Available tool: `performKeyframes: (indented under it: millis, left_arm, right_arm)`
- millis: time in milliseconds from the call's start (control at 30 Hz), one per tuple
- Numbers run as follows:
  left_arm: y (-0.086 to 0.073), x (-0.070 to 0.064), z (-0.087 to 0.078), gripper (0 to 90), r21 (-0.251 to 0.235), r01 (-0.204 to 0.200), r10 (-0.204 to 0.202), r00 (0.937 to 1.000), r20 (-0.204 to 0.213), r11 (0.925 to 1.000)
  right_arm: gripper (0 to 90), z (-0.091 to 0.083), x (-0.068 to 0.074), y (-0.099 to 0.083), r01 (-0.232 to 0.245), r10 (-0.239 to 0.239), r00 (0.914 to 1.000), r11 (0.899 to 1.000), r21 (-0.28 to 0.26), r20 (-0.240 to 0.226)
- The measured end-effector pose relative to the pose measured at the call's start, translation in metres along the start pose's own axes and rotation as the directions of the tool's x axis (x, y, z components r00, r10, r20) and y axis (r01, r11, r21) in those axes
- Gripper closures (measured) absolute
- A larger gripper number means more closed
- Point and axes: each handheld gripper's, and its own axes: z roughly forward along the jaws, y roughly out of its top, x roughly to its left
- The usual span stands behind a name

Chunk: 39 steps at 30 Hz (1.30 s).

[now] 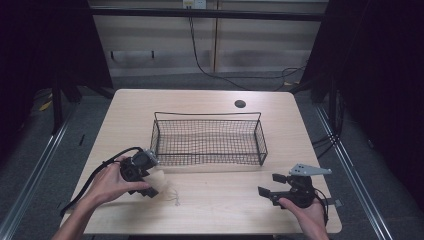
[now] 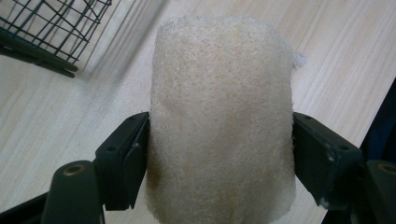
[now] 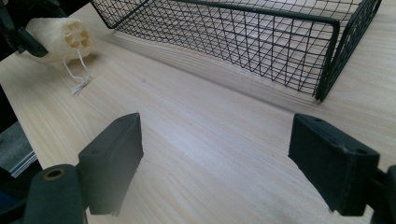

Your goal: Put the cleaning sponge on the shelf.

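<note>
A cream-coloured loofah sponge (image 2: 222, 121) sits between the two black jaws of my left gripper (image 2: 219, 154), which is shut on it. From above, the left gripper (image 1: 150, 189) and the loofah (image 1: 159, 181) lie on the table's front left, just in front of the black wire basket (image 1: 260, 135). The right gripper view shows the loofah (image 3: 63, 39) end-on at the far left, with a white string (image 3: 79, 79) trailing from it onto the wood. My right gripper (image 3: 217, 172) stands open over bare table at the front right (image 1: 270, 186), with nothing between its jaws.
The wire basket (image 3: 327, 56) holds nothing and stands mid-table. A round cable hole (image 1: 240, 104) sits near the table's far edge. Metal rails run along the floor on both sides. Bare wood lies between the two grippers.
</note>
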Motion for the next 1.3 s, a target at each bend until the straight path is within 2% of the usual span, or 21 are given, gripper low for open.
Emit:
performKeyframes:
  millis: [133, 300, 667, 800, 867, 967, 1067, 1233, 1300]
  left_arm:
    - [-0.001, -0.001, -0.003, 25.8, -0.011, -0.007, 0.007, 0.9997, 0.022, 0.9999]
    - [-0.003, -0.002, -0.008, 25.8, -0.046, 0.015, -0.013, 0.9993, 0.036, 0.9988]
    - [-0.004, -0.003, -0.016, 25.9, -0.064, 0.019, -0.015, 0.9978, 0.065, 0.9978]
    - [-0.003, -0.005, -0.019, 25.9, -0.074, 0.033, -0.027, 0.9965, 0.08, 0.9967]
    - [-0.004, -0.005, -0.021, 25.9, -0.089, 0.04, -0.031, 0.9944, 0.101, 0.9952]
    - [-0.005, -0.005, -0.024, 25.9, -0.09, 0.039, -0.03, 0.9952, 0.093, 0.9952]
    - [-0.006, -0.004, -0.027, 25.9, -0.093, 0.029, -0.02, 0.9948, 0.1, 0.9953]
    - [-0.007, -0.006, -0.031, 25.9, -0.113, 0.04, -0.026, 0.9922, 0.122, 0.9928]
    - [-0.007, -0.007, -0.032, 25.9, -0.111, 0.036, -0.023, 0.9934, 0.113, 0.9932]
  right_arm:
    - [17.2, 0.0, 0.0, 0.0, -0.002, 0.002, 1.0, 1.0, -0.001, 0.002]
    - [17.2, 0.0, 0.0, 0.0, -0.001, 0.001, 1.0, 1.0, 0.0, 0.0]
    - [17.3, 0.0, 0.0, 0.0, -0.007, 0.007, 1.0, 1.0, 0.003, 0.0]
    - [17.2, 0.0, 0.0, 0.0, -0.004, 0.004, 1.0, 1.0, 0.002, -0.001]
    - [17.2, 0.0, 0.0, 0.0, -0.007, 0.007, 1.0, 1.0, 0.001, -0.002]
    - [17.2, 0.0, 0.0, 0.0, -0.007, 0.007, 1.0, 1.0, 0.004, -0.001]
    - [17.3, 0.0, 0.0, 0.0, -0.008, 0.008, 1.0, 1.0, 0.004, -0.001]
    - [17.2, 0.0, 0.0, 0.0, -0.004, 0.004, 1.0, 1.0, 0.001, -0.002]
    - [17.3, 0.0, 0.0, 0.0, -0.007, 0.007, 1.0, 1.0, 0.004, -0.001]
